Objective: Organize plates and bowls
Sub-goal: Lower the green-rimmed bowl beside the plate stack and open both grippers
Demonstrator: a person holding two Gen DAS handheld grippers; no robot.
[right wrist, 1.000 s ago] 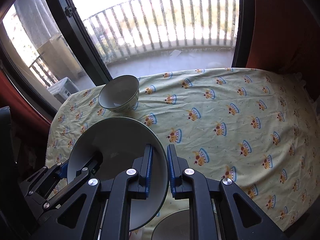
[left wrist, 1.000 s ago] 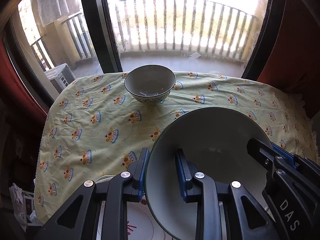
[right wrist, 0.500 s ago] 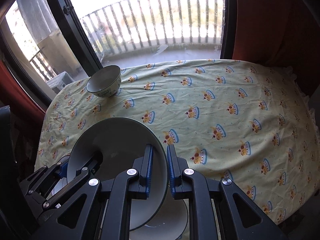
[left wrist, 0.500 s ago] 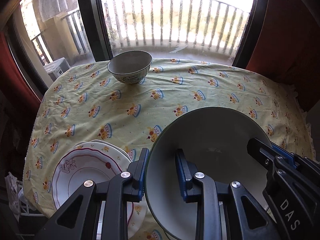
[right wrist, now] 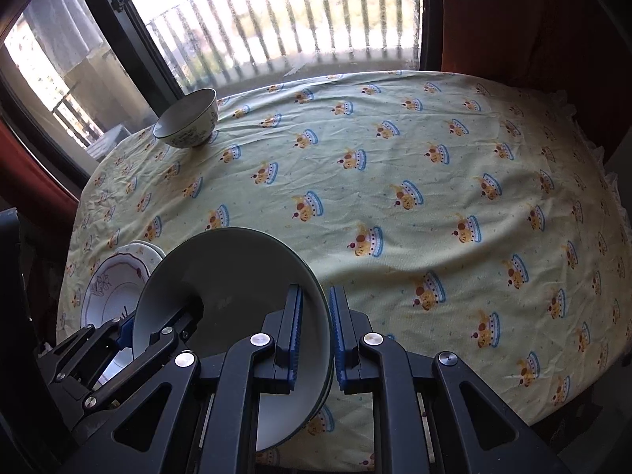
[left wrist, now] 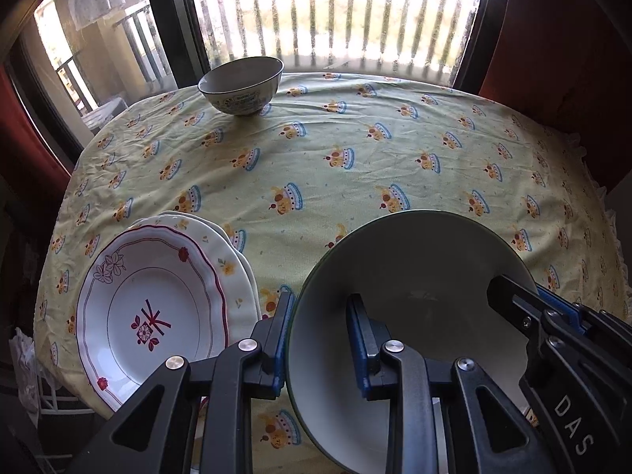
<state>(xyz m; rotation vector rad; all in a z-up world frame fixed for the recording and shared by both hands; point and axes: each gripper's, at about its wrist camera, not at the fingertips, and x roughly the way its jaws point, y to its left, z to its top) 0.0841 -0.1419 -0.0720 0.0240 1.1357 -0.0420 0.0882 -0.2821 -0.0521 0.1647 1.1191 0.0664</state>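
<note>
On the yellow cloth (left wrist: 316, 181), left of the big bowl (left wrist: 414, 276), sit stacked plates (left wrist: 158, 308), the top one with red flowers. Far behind the big bowl, by the window (left wrist: 335, 12), stands a small bowl (left wrist: 241, 85). The left gripper (left wrist: 320, 339) pinches the big bowl's left rim. The right gripper (right wrist: 316, 335) pinches its right rim, so both hold it up above the cloth.

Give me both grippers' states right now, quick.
Left gripper: shut on the rim of the large green bowl.
Right gripper: shut on the opposite rim of the same bowl.
</note>
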